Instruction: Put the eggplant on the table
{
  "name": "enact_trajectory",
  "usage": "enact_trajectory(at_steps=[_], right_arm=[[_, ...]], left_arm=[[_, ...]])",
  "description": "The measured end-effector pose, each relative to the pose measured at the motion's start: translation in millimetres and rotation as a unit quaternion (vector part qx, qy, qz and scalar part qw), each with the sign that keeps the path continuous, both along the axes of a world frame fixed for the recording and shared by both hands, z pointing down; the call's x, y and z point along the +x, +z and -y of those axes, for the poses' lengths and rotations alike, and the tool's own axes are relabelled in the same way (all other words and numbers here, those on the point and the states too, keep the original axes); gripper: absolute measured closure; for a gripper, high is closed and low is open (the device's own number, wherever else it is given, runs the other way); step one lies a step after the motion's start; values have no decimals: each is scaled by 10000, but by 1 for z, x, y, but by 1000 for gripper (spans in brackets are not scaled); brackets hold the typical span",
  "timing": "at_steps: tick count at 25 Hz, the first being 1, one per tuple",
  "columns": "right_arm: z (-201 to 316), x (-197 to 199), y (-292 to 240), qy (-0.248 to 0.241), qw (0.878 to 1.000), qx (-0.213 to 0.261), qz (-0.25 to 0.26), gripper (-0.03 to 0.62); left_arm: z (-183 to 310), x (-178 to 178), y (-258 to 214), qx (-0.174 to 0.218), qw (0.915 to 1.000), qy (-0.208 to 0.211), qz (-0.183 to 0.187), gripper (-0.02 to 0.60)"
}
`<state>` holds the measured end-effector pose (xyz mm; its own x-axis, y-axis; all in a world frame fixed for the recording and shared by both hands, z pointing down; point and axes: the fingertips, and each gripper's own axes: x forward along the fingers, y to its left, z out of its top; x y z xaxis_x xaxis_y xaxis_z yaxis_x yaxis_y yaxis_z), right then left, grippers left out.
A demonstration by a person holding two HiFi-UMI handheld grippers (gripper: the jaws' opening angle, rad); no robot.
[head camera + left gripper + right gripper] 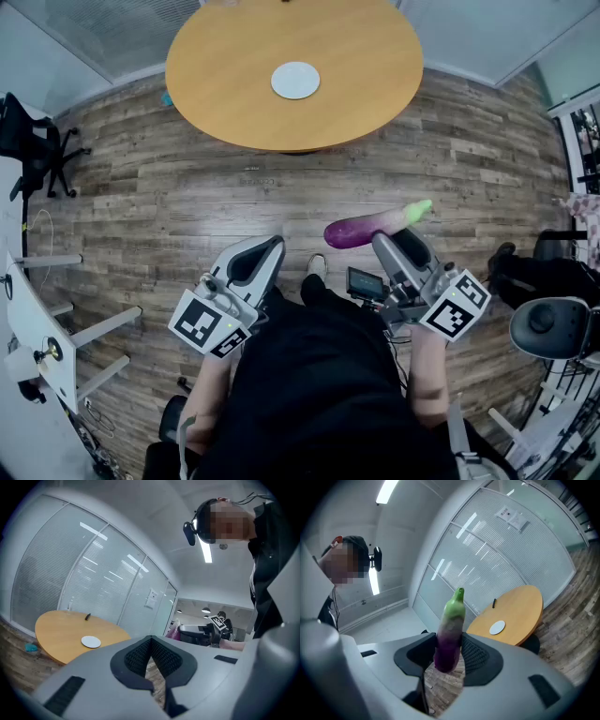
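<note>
I hold a purple eggplant [361, 228] with a green stem end crosswise in my right gripper [394, 236], above the wooden floor and short of the round wooden table [234, 56]. In the right gripper view the eggplant [450, 630] stands upright between the black pads, which press on its purple lower half; the right gripper [449, 641] is shut on it. The table [520, 606] lies ahead to the right. My left gripper [267, 246] hangs beside it over the floor. In the left gripper view the left gripper [150, 639] is shut with nothing in it.
A white round disc [295, 80] lies near the table's middle, and a small dark object [494, 603] lies farther back on it. A black office chair [37, 141] stands at the left, a white desk frame [37, 328] below it. Dark equipment [553, 328] stands at the right.
</note>
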<state>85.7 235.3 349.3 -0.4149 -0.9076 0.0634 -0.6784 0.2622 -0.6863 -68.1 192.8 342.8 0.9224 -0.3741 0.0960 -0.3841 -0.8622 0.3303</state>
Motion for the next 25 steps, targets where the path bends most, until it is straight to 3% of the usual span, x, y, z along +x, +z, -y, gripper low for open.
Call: enact_trajectory(at_steps=[25], right_arm=[[-9, 13, 9, 23, 10000, -53, 8, 413]], left_arm=[[-4, 9, 3, -80, 9998, -92, 157, 570]])
